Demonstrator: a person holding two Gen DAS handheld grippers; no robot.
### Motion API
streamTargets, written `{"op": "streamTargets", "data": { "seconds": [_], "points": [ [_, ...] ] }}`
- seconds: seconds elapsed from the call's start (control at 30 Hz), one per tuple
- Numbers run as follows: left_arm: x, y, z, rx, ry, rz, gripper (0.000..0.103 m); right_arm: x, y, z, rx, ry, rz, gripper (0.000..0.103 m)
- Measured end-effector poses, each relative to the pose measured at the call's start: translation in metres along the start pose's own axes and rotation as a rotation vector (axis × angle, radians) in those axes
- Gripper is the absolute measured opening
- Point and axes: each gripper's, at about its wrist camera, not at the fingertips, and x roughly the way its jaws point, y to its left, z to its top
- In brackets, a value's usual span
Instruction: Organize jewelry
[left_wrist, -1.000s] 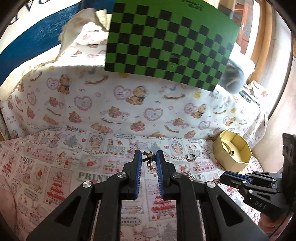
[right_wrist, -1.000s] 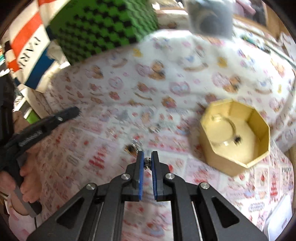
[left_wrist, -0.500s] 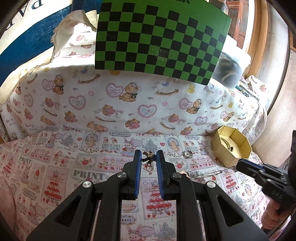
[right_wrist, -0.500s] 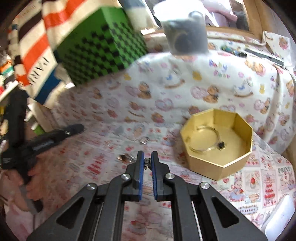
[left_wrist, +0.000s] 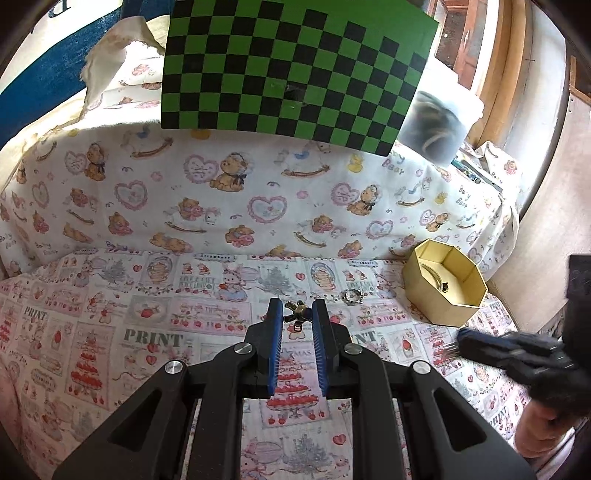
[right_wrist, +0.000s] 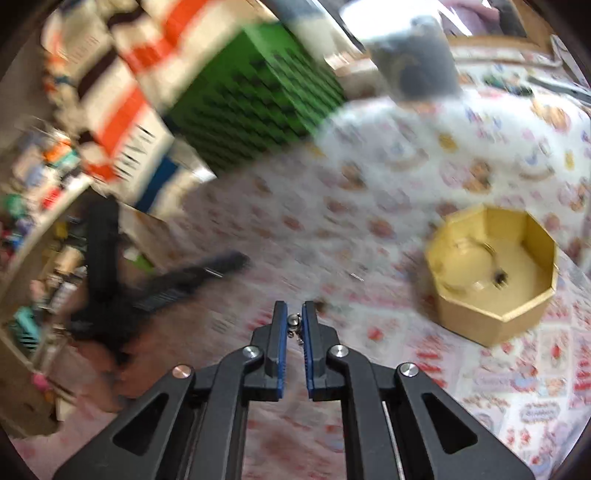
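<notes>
My left gripper (left_wrist: 297, 311) is shut on a small gold charm (left_wrist: 298, 313) held at its tips, just above the printed cloth (left_wrist: 155, 317). A silver ring-like piece (left_wrist: 351, 296) lies on the cloth a little to its right. The gold octagonal box (left_wrist: 461, 304) stands at the right with a thin bangle (left_wrist: 430, 271) inside. In the blurred right wrist view, my right gripper (right_wrist: 294, 319) is shut on a small silver beaded piece (right_wrist: 294, 320), left of the box (right_wrist: 480, 317), which holds the bangle (right_wrist: 480, 245). The left gripper (right_wrist: 207, 273) shows at the left there.
A green and black checkerboard (left_wrist: 291, 70) leans behind the raised bear-print backdrop (left_wrist: 221, 192). A clear tub (left_wrist: 436, 125) sits on the ledge at the upper right. The right gripper (left_wrist: 480, 345) and a hand (left_wrist: 535, 424) fill the lower right corner.
The right wrist view has swung left, so the box now sits further right, and it has blurred. The left view shifted only slightly. Both grippers kept their grips.
</notes>
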Motion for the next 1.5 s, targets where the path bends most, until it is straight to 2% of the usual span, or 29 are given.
{"op": "streamTargets", "data": {
  "seconds": [0.1,0.23,0.37,0.57,0.7,0.83,1.07,1.27,1.4,1.5],
  "points": [
    [0.0,0.001,0.0,0.0,0.0,0.0,0.015,0.021,-0.008,-0.005,0.02,0.122,-0.085,0.007],
    [0.0,0.003,0.0,-0.004,0.001,0.005,0.015,0.029,-0.015,-0.007,0.043,0.176,-0.135,0.007],
    [0.001,0.004,0.0,-0.005,0.006,0.008,0.015,0.031,-0.018,-0.008,0.043,0.172,-0.187,0.008],
    [0.001,0.002,0.0,0.01,-0.001,0.013,0.015,0.018,-0.021,-0.005,0.045,0.129,-0.202,0.011],
    [0.001,0.002,0.001,0.01,-0.001,0.015,0.015,0.018,-0.011,-0.005,-0.003,0.164,-0.181,0.011],
    [0.002,0.002,0.0,0.008,0.004,0.018,0.015,0.031,-0.01,-0.01,-0.018,0.201,-0.217,0.011],
    [0.002,0.001,0.001,0.014,0.002,0.012,0.015,0.03,-0.024,-0.009,0.008,0.159,-0.274,0.011],
    [0.002,0.001,0.0,0.014,0.005,0.012,0.015,0.033,-0.041,-0.008,0.027,0.177,-0.324,0.011],
    [0.001,0.001,0.0,0.014,0.002,0.012,0.015,0.028,-0.039,-0.007,0.02,0.165,-0.317,0.011],
    [0.001,0.001,0.0,0.014,0.001,0.012,0.015,0.019,-0.028,-0.005,-0.01,0.135,-0.278,0.011]
  ]
}}
